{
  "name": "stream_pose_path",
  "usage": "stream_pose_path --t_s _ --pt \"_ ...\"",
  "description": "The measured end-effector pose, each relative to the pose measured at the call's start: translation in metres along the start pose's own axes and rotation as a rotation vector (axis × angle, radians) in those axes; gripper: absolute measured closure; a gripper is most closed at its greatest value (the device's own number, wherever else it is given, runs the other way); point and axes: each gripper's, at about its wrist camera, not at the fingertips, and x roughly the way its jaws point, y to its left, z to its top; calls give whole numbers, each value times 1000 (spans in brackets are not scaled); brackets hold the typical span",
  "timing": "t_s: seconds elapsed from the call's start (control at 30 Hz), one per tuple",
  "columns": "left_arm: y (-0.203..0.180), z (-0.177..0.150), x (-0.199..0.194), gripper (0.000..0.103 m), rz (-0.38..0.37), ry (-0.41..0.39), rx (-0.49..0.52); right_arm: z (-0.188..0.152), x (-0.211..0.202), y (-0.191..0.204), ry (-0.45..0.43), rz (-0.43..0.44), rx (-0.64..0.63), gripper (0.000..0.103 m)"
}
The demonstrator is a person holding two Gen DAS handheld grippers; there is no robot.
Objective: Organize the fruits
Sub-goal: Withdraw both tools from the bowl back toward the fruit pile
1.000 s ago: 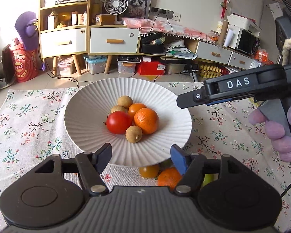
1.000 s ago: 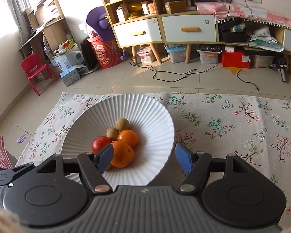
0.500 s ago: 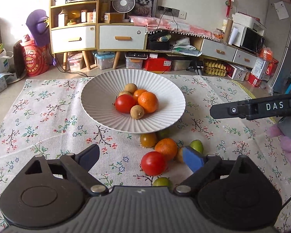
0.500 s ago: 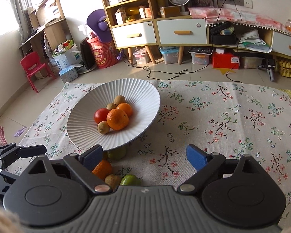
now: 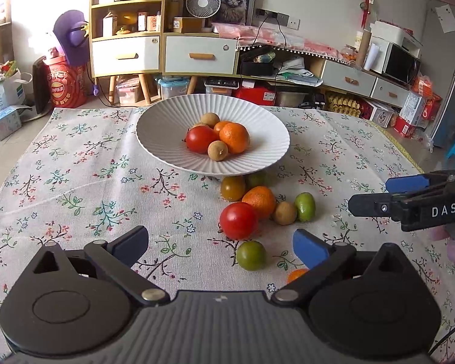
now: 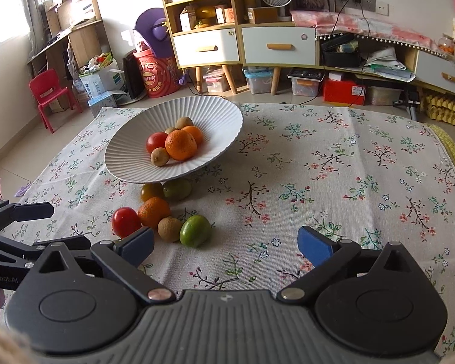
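Observation:
A white ribbed bowl (image 5: 166, 127) (image 6: 215, 115) on the floral cloth holds a tomato (image 5: 200, 139), oranges and small brown fruits. In front of it loose fruit lies on the cloth: a tomato (image 5: 238, 220) (image 6: 125, 221), an orange (image 5: 259, 201) (image 6: 153, 211), a brown fruit (image 5: 284, 213), green fruits (image 5: 305, 207) (image 6: 195, 231) and one more (image 5: 251, 255). My left gripper (image 5: 221, 244) is open and empty just short of the loose fruit. My right gripper (image 6: 226, 242) is open and empty, right of the pile; it shows at the right of the left wrist view (image 5: 388, 195).
The floral cloth (image 6: 333, 163) covers the table. Beyond the far edge stand a shelf with drawers (image 5: 163, 51), a red drum (image 5: 63, 86), a red chair (image 6: 50, 95) and boxes on the floor.
Both grippers have pulled back from the bowl toward the near edge. The loose fruit in front of the bowl has come into view. Both stay open.

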Motion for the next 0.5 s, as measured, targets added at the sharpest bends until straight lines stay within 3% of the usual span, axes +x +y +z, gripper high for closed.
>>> stream_pose_path --t_s 0.5 --pt "-3 -33 19 6 27 37 66 -46 -1 12 4 -6 -118 1"
